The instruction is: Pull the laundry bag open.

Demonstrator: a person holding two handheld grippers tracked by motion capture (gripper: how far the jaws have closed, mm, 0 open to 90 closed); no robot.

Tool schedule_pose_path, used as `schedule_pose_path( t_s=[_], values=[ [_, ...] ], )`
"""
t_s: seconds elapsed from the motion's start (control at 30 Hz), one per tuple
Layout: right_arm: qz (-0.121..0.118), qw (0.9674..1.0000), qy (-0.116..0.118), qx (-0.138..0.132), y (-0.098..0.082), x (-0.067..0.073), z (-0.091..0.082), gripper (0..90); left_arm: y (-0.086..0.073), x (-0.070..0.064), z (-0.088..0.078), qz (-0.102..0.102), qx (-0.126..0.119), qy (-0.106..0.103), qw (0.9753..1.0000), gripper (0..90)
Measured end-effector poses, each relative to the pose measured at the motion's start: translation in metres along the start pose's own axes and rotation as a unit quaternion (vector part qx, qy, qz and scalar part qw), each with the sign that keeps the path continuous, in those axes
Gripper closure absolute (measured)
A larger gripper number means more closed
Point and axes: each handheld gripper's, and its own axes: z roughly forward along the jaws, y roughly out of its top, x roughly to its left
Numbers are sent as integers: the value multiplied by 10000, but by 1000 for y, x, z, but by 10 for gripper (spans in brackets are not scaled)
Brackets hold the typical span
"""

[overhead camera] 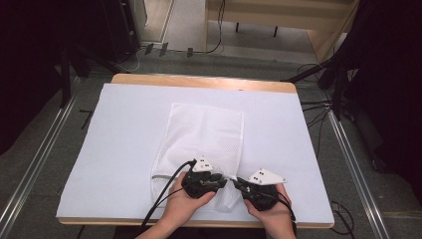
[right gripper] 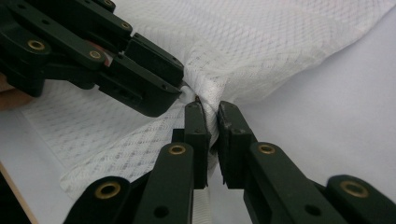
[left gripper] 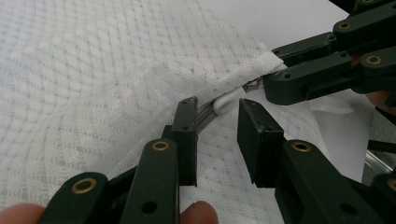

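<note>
A white mesh zip bag lies flat on the white-covered table, its near end by both hands. My right gripper is shut on the bag's near edge; in the right gripper view its pads pinch bunched mesh. My left gripper faces it from the left, tip to tip. In the left gripper view its jaws stand open, with the white zip pull between the tips and not pressed. The right gripper grips the edge just beyond it.
The table's wooden rim shows at the far side. Metal rails run along the floor on both sides, and cables and dark stands lie to the right. White cloth stretches wide to the left and right of the bag.
</note>
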Motion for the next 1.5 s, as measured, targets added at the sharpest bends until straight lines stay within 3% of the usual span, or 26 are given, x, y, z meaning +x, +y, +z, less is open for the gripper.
schedule_pose_path(
  t_s=[0.3, 0.5, 0.57, 0.63, 0.77, 1.03, 1.17, 1.4, 1.5],
  values=[
    [139, 9984, 495, -249, 4, -1, -4, 843, -2, -3, 2, 279, 29, 28, 9996, 669],
    [97, 9970, 697, -324, 8, 3, -2, 843, -4, -9, 4, 546, 32, 89, 9985, 687],
    [47, 9972, 678, -306, 9, 5, -2, 842, -4, -11, 2, 694, 39, 252, 9973, 729],
    [11, 9973, 641, -367, 9, 6, -2, 838, -4, -12, 1, 728, -14, 252, 9970, 795],
    [90, 9971, 577, -494, 9, 4, -7, 820, -3, -15, -3, 906, -70, 300, 9954, 815],
    [276, 9973, 361, -574, 8, -1, -10, 811, -2, -13, -9, 868, -211, 123, 9959, 822],
    [157, 9985, 157, -502, 9, 2, -10, 817, -1, -11, -12, 765, -272, 48, 9967, 814],
    [122, 9990, 31, -420, 9, 4, -9, 824, -1, -13, -15, 788, -387, -42, 9961, 808],
    [119, 9991, 75, -388, 9, 4, -7, 827, -1, -13, -12, 768, -290, -101, 9966, 802]
  ],
)
